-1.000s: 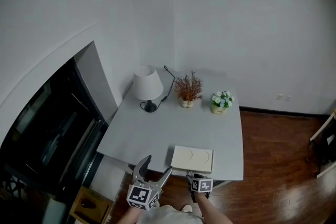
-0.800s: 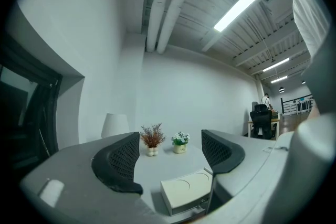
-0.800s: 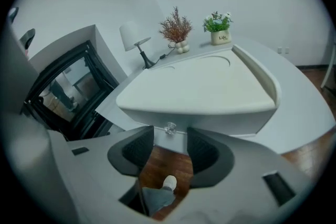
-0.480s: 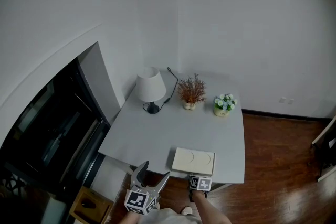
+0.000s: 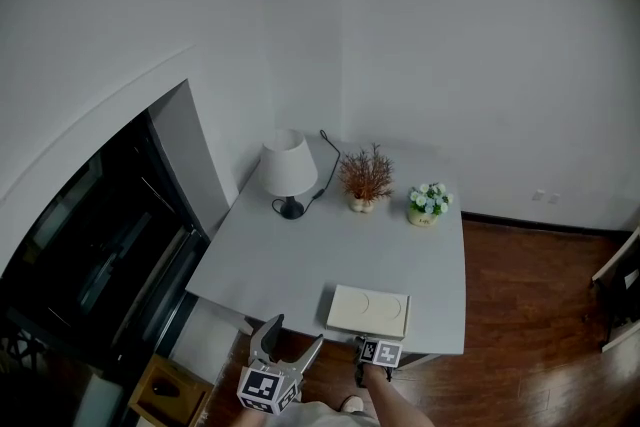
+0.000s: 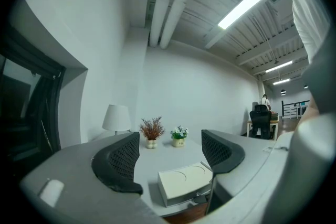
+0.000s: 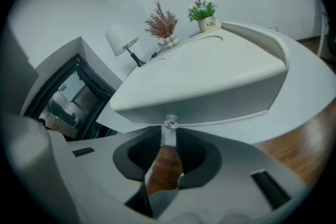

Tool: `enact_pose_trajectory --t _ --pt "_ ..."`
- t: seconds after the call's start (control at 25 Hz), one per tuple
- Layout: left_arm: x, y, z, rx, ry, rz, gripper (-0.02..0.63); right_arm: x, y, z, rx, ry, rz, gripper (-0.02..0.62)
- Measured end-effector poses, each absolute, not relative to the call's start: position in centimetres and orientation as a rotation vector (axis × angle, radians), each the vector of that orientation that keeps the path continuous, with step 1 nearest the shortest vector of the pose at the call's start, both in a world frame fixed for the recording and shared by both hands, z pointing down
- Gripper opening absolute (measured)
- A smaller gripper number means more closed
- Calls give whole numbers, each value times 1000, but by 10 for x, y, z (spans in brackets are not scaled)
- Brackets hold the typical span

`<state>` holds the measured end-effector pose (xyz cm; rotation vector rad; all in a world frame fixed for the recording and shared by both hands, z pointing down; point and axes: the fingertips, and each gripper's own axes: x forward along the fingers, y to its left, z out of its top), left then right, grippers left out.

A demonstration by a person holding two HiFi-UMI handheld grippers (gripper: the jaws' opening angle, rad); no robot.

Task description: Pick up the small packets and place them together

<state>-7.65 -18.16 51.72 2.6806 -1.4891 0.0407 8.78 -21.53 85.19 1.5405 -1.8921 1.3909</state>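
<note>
- Barely shifted since a second ago: left gripper (image 5: 294, 335) a touch lower at the bottom edge of the head view, right gripper (image 7: 169, 132) at the same spot by the box (image 5: 368, 309).
- Right jaws: just been closing, now pinched on the small clear knob (image 7: 169, 123) in the middle of the box's front face, with brown floor (image 7: 164, 170) showing through the gap lower down.
- Left jaws: spread wide with nothing between the pads, held short of the table (image 5: 300, 255), lower left of the box in the head view.
- Pale and flat, with two round outlines on its lid: box lying at the table's near edge, lower centre of the head view.
- No telling where the packets lie; none shows in any view.
- Set in a row along the table's far edge, mid-frame against the white wall: lamp (image 5: 288, 165) at the left, sprigs (image 5: 365, 177) in a vase in the middle, flower pot (image 5: 427, 203) at the right.
- Trailing from the lamp's foot up toward the wall: dark cord (image 5: 322, 155).
- Filling the left of the head view beside the table: dark glass front (image 5: 90, 255).
</note>
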Motion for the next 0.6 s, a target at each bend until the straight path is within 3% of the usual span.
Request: enact_pose_trajectory --t 0.08,0.16,0.24,0.36,0.44,0.6 --pt "-78 -183 516 2674 -1493 51 353 97 -218 852 1610 -1870 1341 218" --pt "-80 -185 517 2673 -1504 46 353 100 -224 851 1638 -1889 1346 218" --pt "-81 -186 521 2666 -1509 45 354 99 -226 852 1620 -1903 1395 164" --pt "-80 -183 531 2652 -1498 64 353 97 -223 856 1551 -1908 1417 163" --pt "-79 -184 534 2651 -1488 80 353 91 -224 853 1516 -1910 1369 86" --pt "-70 -190 534 2655 -1474 57 353 88 -219 845 1494 -1919 1315 83"
